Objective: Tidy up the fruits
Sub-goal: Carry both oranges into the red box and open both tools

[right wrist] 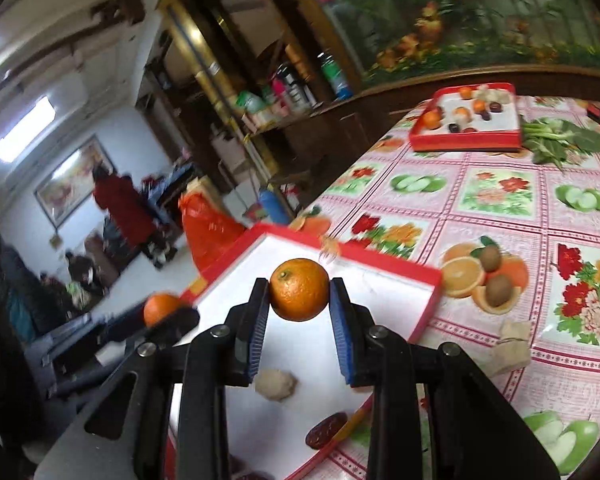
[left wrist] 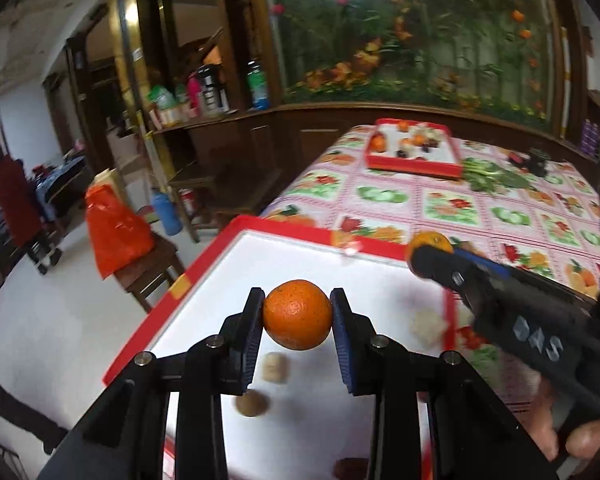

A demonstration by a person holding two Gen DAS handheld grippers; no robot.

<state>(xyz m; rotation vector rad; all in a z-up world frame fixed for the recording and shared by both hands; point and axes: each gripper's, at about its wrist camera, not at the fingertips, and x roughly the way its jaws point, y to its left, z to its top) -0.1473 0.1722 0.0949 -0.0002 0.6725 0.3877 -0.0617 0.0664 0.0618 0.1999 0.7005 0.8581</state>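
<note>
Left wrist view showed the left claw [left wrist: 297, 314] clamped on an orange [left wrist: 297, 314], lifted above the white floor of a near red tray [left wrist: 284, 227]. Under it lay two small pale brown fruits [left wrist: 275, 367], blurred, and a fuzzy pale lump [left wrist: 426, 323] nearer the tray's right edge. That view also caught the right claw [left wrist: 424, 254] from the side, gripping a second orange [left wrist: 429, 242], with a hand [left wrist: 556, 428] on its handle.

Right wrist view gave the second orange [right wrist: 299, 289] head-on, stem end up, squeezed between the blue pads [right wrist: 340, 332] of the right claw [right wrist: 299, 292] over the same tray [right wrist: 388, 258]. Only there did a dark red date [right wrist: 326, 430] show by the tray's near corner, beside a pale lump [right wrist: 276, 385], and a tan scrap [right wrist: 511, 342] on the cloth outside it. The left claw [right wrist: 168, 314] appeared at the left, blurred, with its orange [right wrist: 161, 307].

The worktop [right wrist: 500, 216] wore a pink checked cloth printed with fruit and flowers. A far red tray [left wrist: 414, 150] held mixed fruit, with leafy greens [left wrist: 490, 178] beside it. Beyond stood dark wooden shelves [left wrist: 204, 92] of bottles, a flower mural [left wrist: 412, 28], an orange plastic bag [left wrist: 114, 228] on a stool, and a person in red [left wrist: 10, 196].
</note>
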